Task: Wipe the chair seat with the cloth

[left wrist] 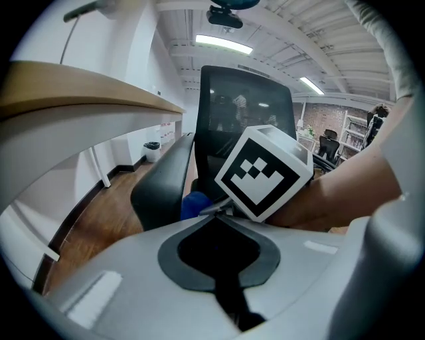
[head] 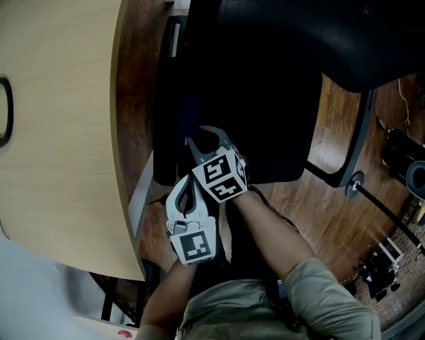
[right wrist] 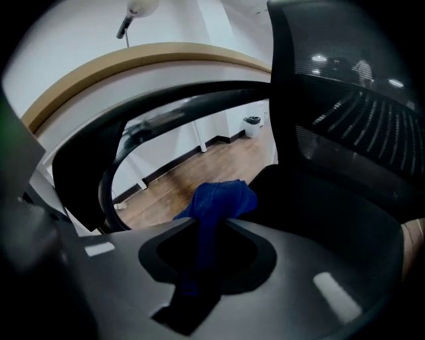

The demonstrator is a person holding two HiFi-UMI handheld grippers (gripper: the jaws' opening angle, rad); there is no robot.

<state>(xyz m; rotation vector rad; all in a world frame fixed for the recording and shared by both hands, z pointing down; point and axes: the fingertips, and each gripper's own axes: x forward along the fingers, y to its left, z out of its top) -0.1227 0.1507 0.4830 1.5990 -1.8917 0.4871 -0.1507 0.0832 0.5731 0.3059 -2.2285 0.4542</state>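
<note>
1. The right gripper point(right wrist: 210, 220) is clamped on the blue cloth point(right wrist: 219, 199). Its two jaws pinch a fold of the fabric, and the rest bunches in a loose ball just past the tips.
2. The cloth is at the near corner of the black chair seat point(right wrist: 325, 219), on the side toward the desk and just beside the curved black armrest point(right wrist: 166, 109). Whether the cloth presses on the seat cannot be told.
3. The left gripper point(left wrist: 218, 214) has its jaws together, with nothing between them. It is just behind the right gripper, at the seat's near edge.
4. The right gripper's marker cube point(left wrist: 265, 174) shows a blocky black code of squares on a white face. The left gripper's marker cube point(head: 196, 246) carries a similar black and white code. These are patterns, not letters or words.
5. In the head view, both of the person's forearms reach in from the bottom edge. The right arm wears a pale rolled sleeve point(head: 332, 292).
6. The chair's dark mesh backrest point(left wrist: 246, 106) rises from the seat's far edge.
7. A pale wooden desk point(head: 60, 133) with a curved rim stands beside the chair on the armrest side. A brown wooden floor point(head: 332, 212) lies beneath. A white lamp head point(right wrist: 141, 8) shows above the desk in the right gripper view.
</note>
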